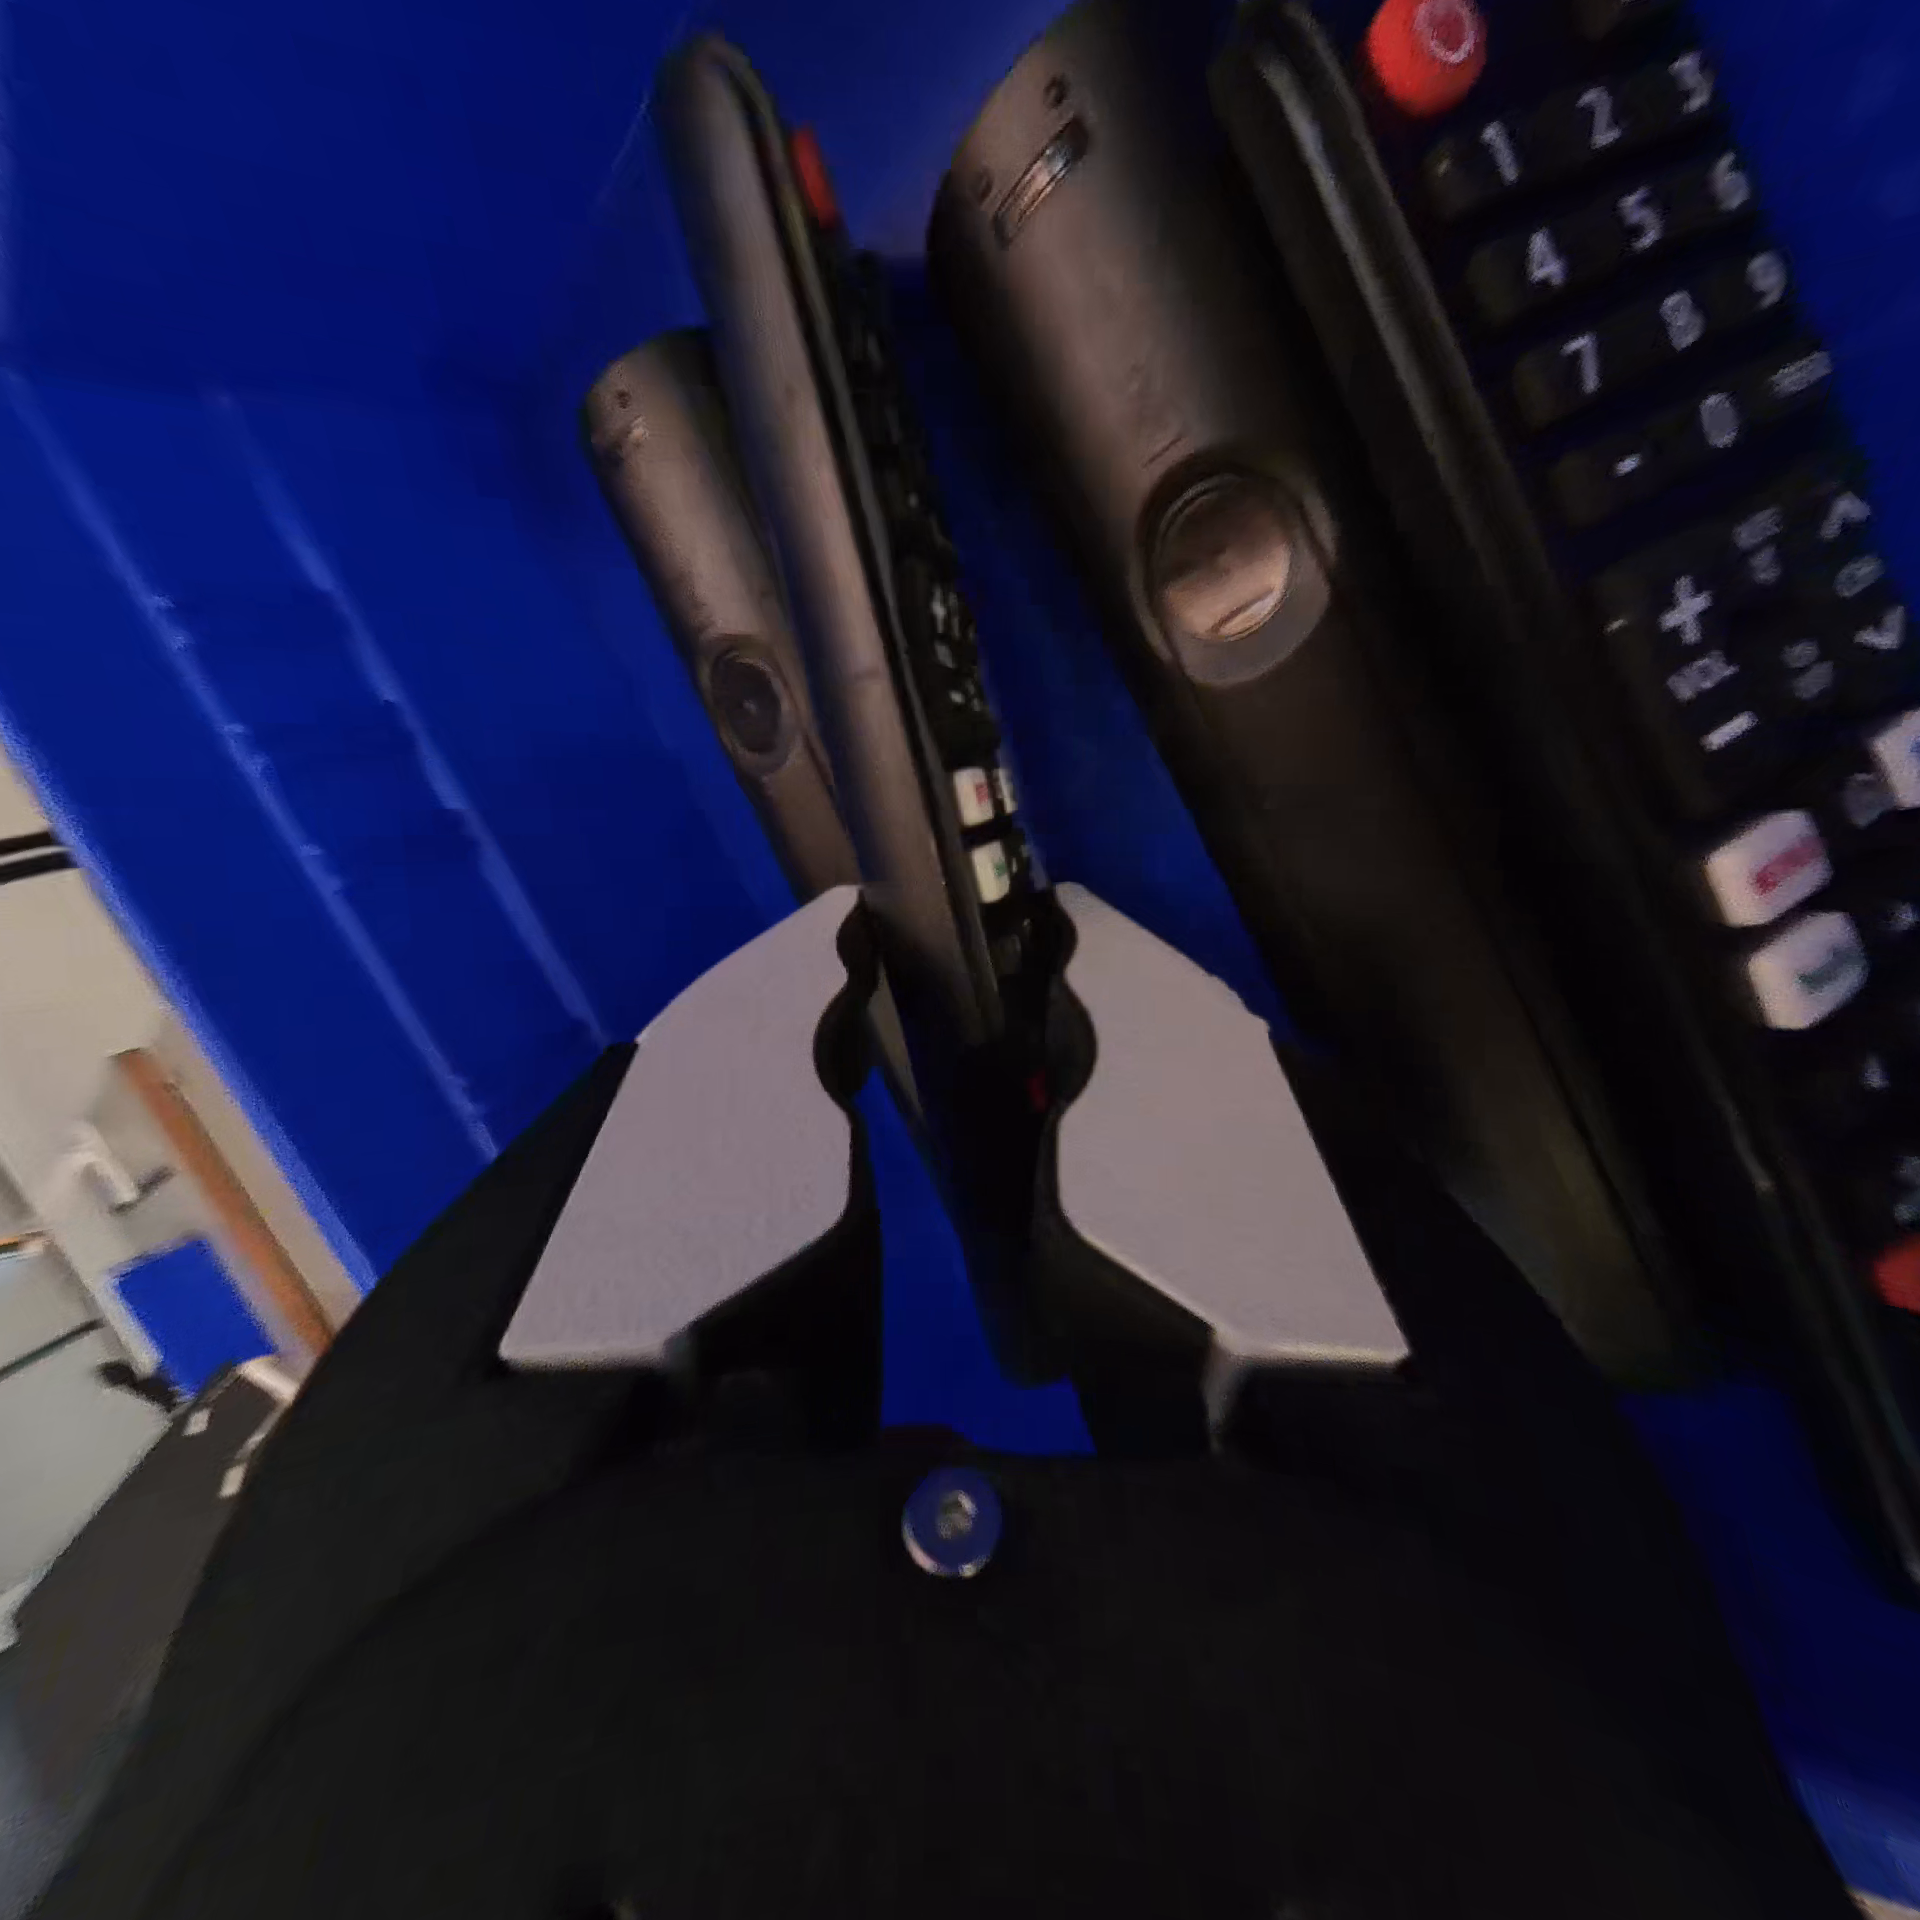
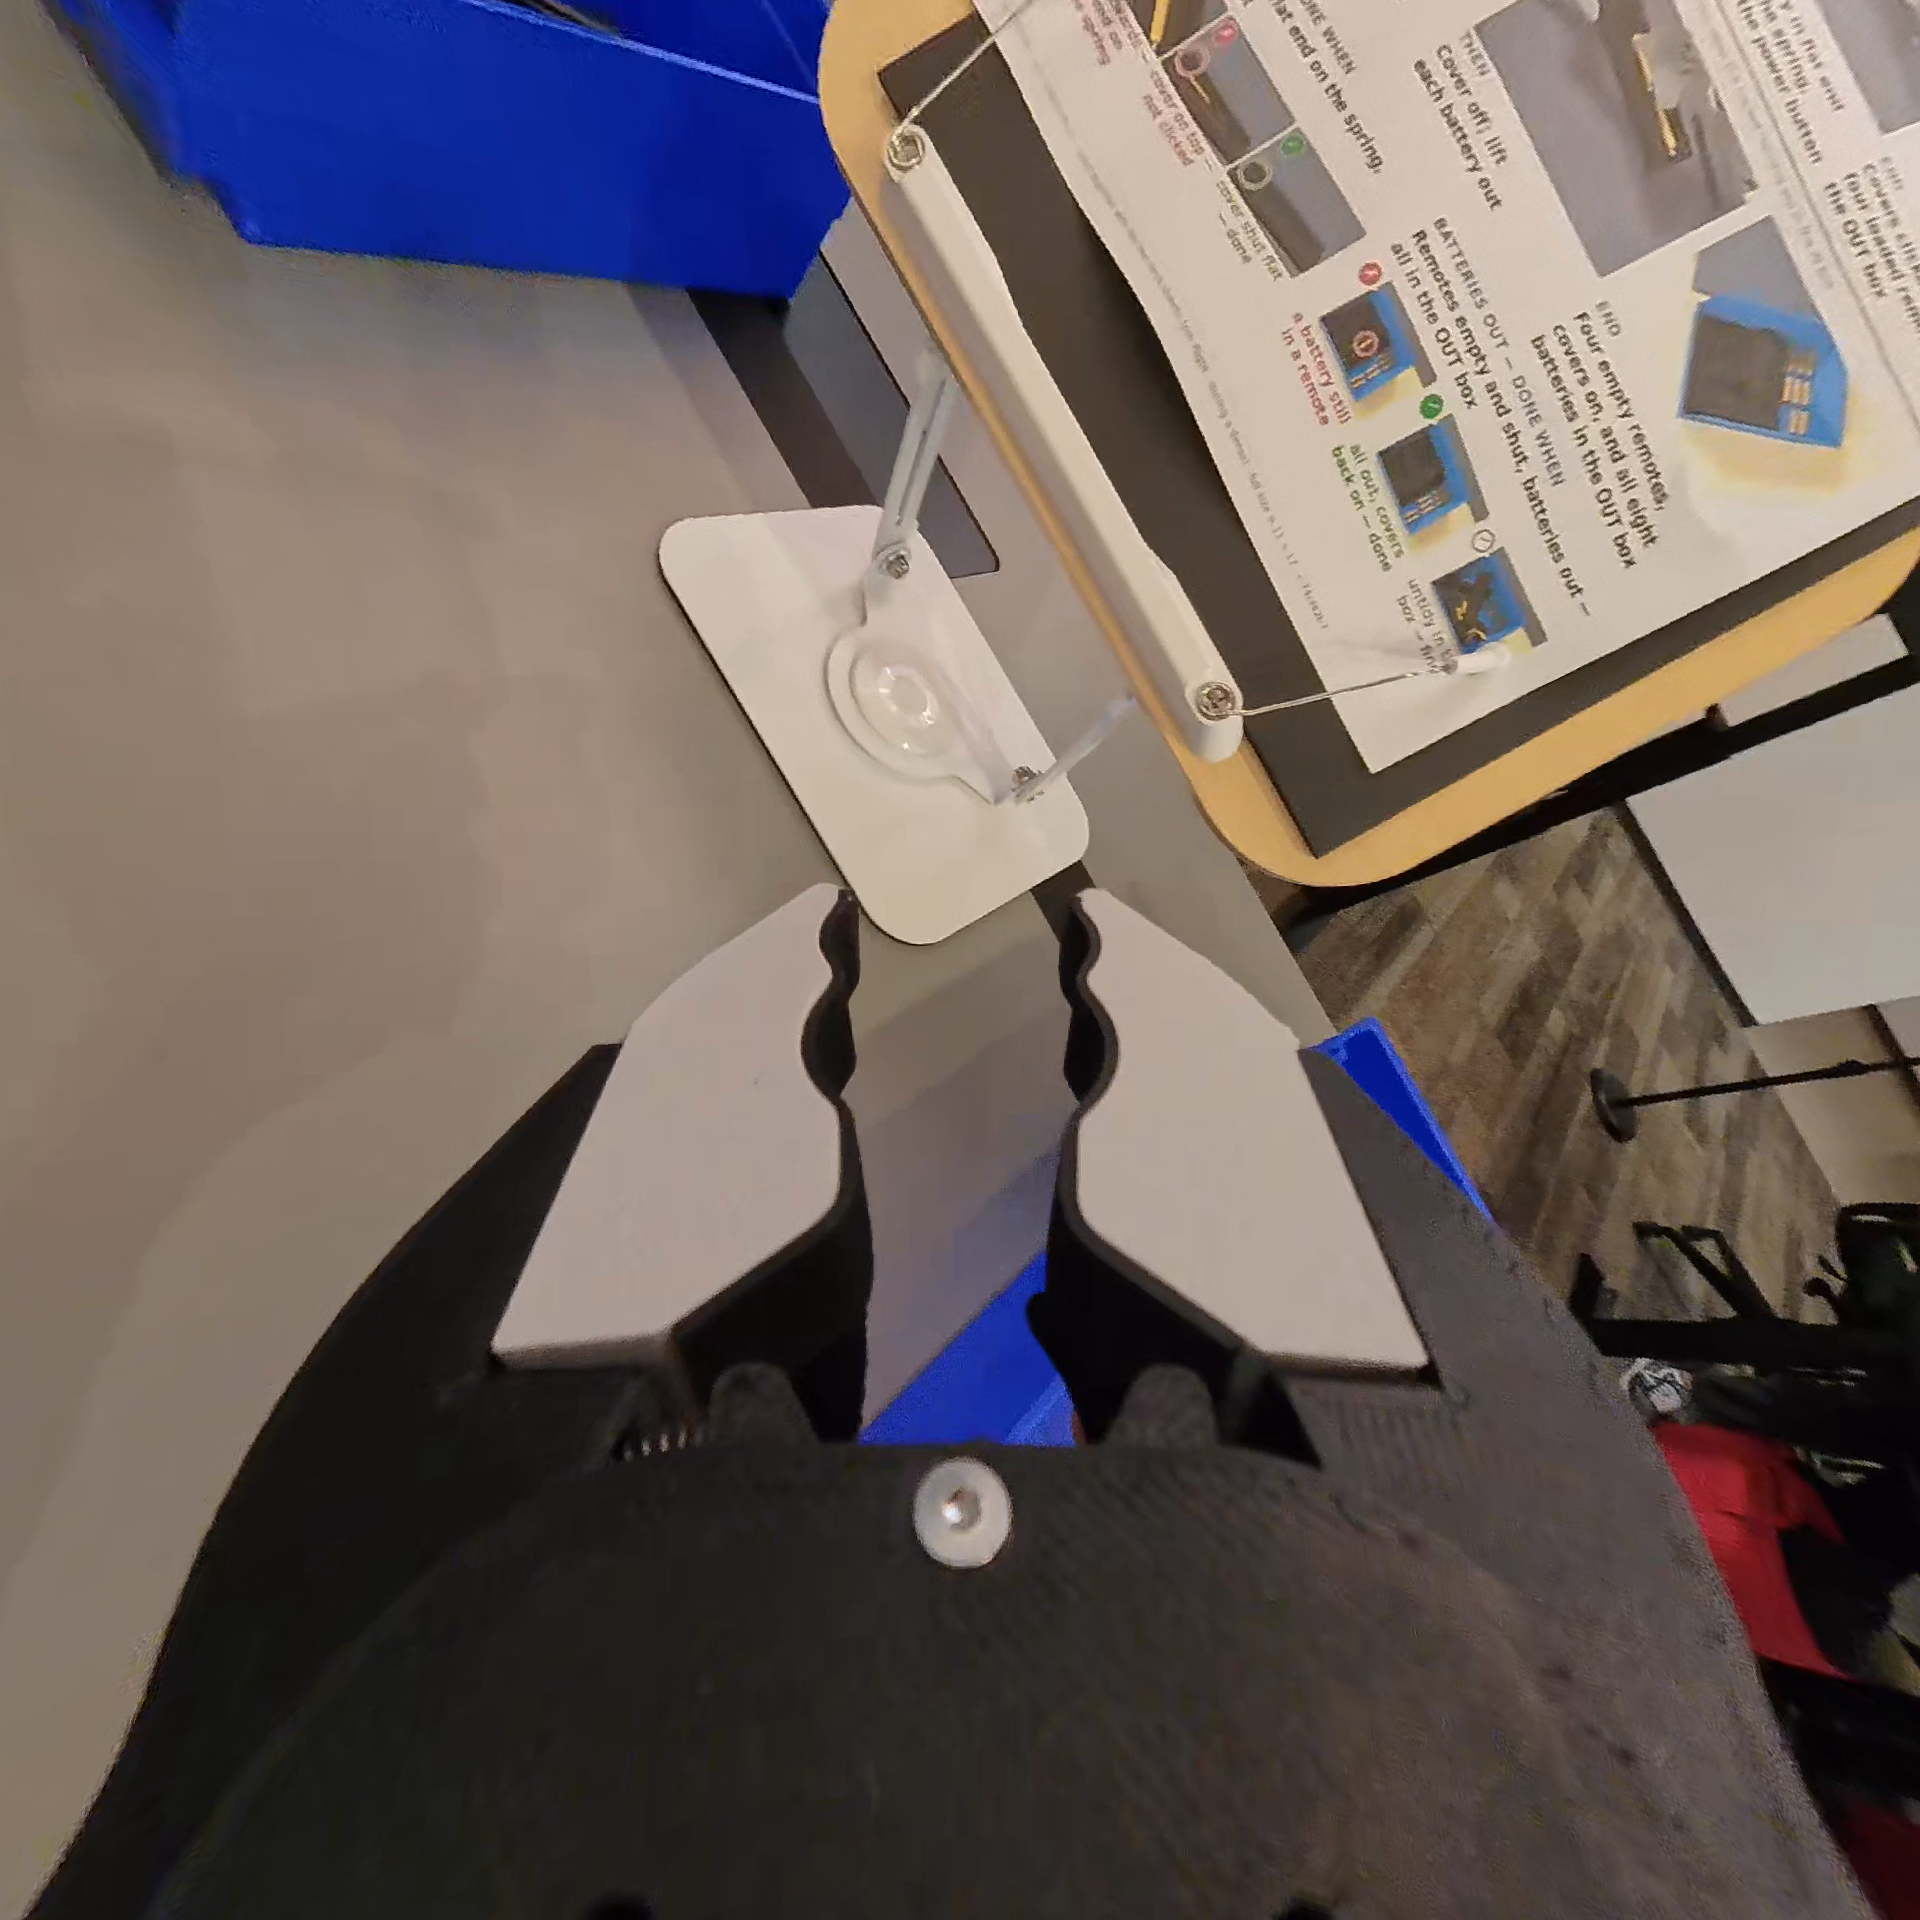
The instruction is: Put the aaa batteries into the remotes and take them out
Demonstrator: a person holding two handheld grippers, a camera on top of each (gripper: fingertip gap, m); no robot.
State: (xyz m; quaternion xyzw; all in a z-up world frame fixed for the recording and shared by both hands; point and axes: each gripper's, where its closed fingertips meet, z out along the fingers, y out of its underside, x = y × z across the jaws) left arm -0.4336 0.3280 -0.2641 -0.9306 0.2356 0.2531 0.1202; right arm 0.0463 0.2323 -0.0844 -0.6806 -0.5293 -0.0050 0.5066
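The left gripper (image 1: 956, 997) pinches one black remote (image 1: 831, 582) by its thin edges, near its lower end, with the fingers pressed against both sides; this held remote stands on its edge inside the blue bin (image 1: 312, 623), and it is my landmark. Just behind it on the left a second remote (image 1: 686, 582) lies with its back up; to the right of it is a third remote (image 1: 1195, 623), also back up, and beyond that a fourth remote (image 1: 1662, 520) shows its buttons. I see no batteries in either view.

I judge that the step is to lift the held remote out of the bin; to do it well, the grip should stay firm, because the remote is long and held far from its middle, so it may swing; it should rise straight, without dragging the neighbours.

The right gripper (image 2: 961, 997) has its fingers spread apart and holds nothing; it hangs over a grey table (image 2: 312, 727). On this table stand a white stand base (image 2: 790, 613) carrying a wooden board (image 2: 1288, 831) with a printed sheet (image 2: 1351, 343), and another blue bin (image 2: 468, 156); past the table edge is a wood-pattern floor (image 2: 1507, 987).
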